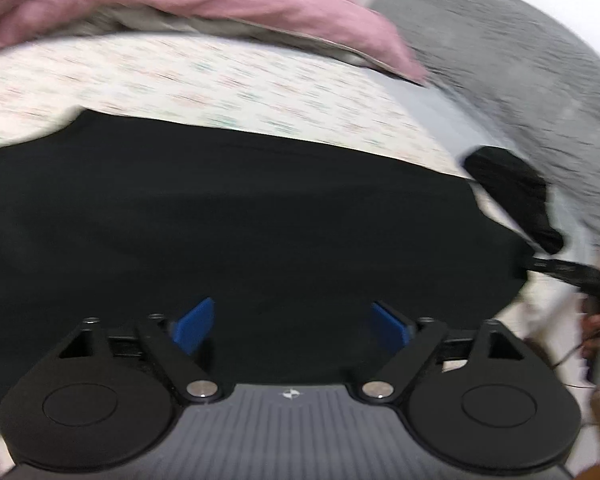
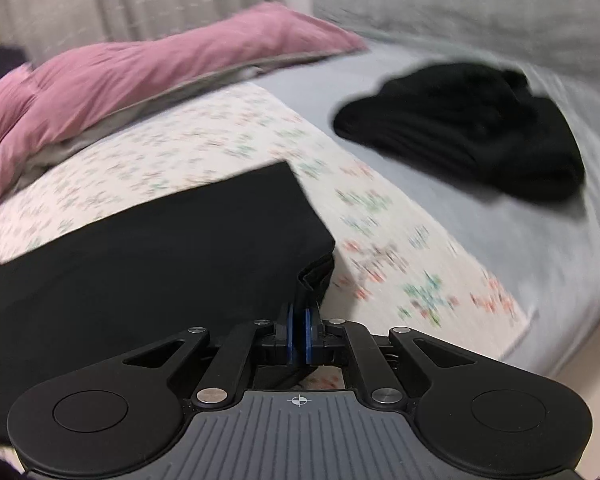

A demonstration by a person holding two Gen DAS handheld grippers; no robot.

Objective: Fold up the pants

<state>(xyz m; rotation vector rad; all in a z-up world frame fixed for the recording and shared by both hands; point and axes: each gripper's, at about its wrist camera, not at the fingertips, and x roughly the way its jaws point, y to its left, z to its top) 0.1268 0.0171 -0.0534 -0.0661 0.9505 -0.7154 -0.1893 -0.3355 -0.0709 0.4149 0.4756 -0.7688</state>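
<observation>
Black pants [image 1: 240, 216] lie flat on a flower-print sheet [image 1: 220, 84], filling the middle of the left wrist view. My left gripper [image 1: 290, 328] hovers over them, open, its blue pads [image 1: 192, 330] wide apart and the dark cloth beneath them. In the right wrist view the same pants [image 2: 160, 256] lie folded with a square corner. My right gripper [image 2: 298, 334] is shut at that corner's near edge, where the cloth bunches up into the pads. From the left wrist view the right gripper [image 1: 564, 270] shows as a dark bar touching the pants' right edge.
A pink duvet [image 2: 140, 68] lies bunched along the far side of the bed. A second black garment [image 2: 468, 128] sits crumpled on the pale grey sheet [image 2: 540, 260] to the right. Grey fabric [image 1: 520, 60] rises behind. A hand [image 1: 598, 322] is at the right edge.
</observation>
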